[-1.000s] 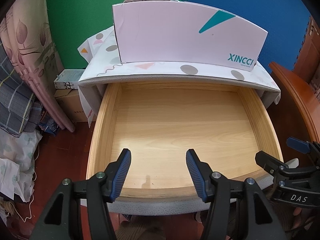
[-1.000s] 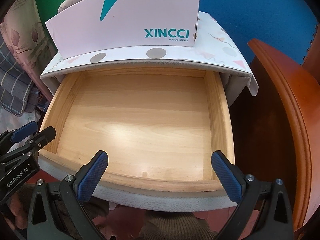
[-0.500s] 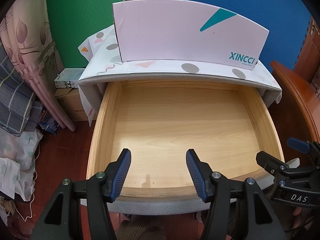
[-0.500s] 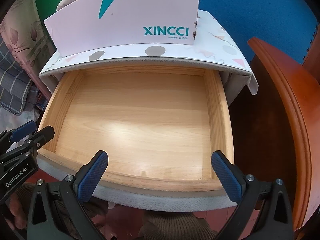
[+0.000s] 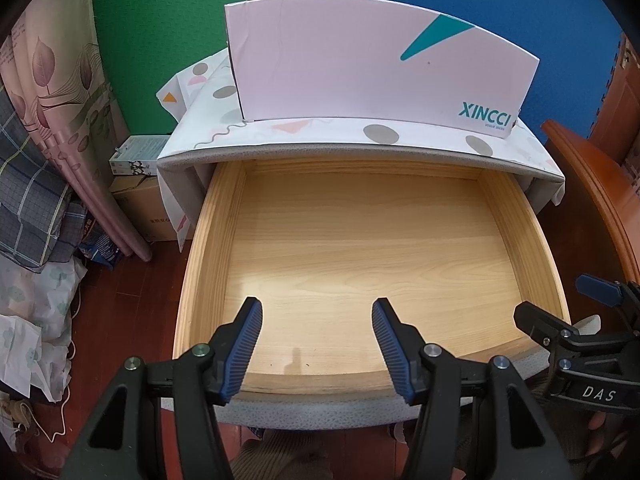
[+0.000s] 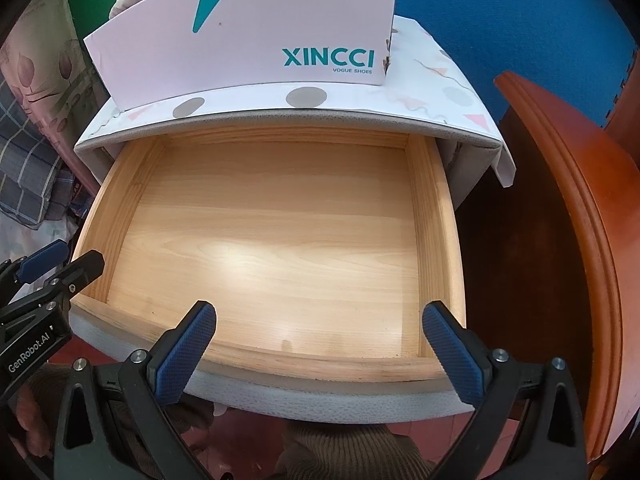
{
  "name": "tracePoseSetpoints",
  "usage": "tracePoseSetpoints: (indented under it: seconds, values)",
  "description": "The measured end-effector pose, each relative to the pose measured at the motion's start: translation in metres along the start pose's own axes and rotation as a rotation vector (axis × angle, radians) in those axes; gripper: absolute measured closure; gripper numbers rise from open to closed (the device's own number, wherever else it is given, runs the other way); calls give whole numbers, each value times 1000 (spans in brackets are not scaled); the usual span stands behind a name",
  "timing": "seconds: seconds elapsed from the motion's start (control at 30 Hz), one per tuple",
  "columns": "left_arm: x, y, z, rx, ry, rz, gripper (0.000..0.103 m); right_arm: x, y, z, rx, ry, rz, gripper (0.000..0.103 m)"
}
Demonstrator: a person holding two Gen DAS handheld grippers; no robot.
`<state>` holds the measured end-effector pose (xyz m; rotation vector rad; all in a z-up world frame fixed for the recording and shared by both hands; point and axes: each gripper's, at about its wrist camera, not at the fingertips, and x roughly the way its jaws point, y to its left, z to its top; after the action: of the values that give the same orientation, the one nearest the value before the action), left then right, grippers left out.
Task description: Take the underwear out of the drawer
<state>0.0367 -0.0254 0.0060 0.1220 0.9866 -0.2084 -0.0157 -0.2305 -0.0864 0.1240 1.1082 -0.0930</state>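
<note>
Well, no underwear shows anywhere: the open drawer (image 5: 360, 240) lies bare, wooden floor only. Left gripper (image 5: 316, 344) hovers half-open and empty over its front edge; right gripper (image 6: 320, 344) gapes wider, empty too, neither nearer anything.

Pale wood drawer (image 5: 360, 248) fills the centre of both views, smooth grain, a soft satin sheen glaring off its floor. Its front edge (image 6: 312, 396) wears a grey, pebbled, foam-like facing, matt. Above it, the cabinet top (image 5: 320, 130) is covered in smooth printed paper or film with dots and triangles. The pink shoebox (image 6: 248, 36) is matt cardboard, teal print. At right, reddish wood furniture (image 6: 576, 216), glossy varnish. The gripper fingers (image 5: 244, 348) carry blue ribbed rubbery pads on matt black plastic, with small shiny metal screws. Upper left, a cloth curtain (image 5: 60, 92), leaf-printed.
</note>
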Motion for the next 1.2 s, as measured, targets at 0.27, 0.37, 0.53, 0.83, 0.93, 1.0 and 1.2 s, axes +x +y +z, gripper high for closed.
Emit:
tracePoseSetpoints:
  seconds: [0.27,0.37,0.53,0.83,0.93,1.0,1.2]
  values:
    - [1,-2,-3,9,4,1,45,1,0,0,-2,1,-4,0]
    - [1,-2,-3,10,5,1,45,1,1,-1,-3,2,-5,0]
    - [1,-2,-2,11,4,3,45,1,0,-1,-3,1,-5,0]
    - [1,-3,-2,15,7,4,45,1,0,-1,-2,2,-5,0]
    - [1,-3,-2,17,9,5,45,1,0,-1,-2,3,-5,1]
    - [2,-4,-2,19,10,5,45,1,1,-1,-1,2,-5,0]
    - [2,-5,-2,31,8,10,45,1,1,-1,-2,2,-5,1]
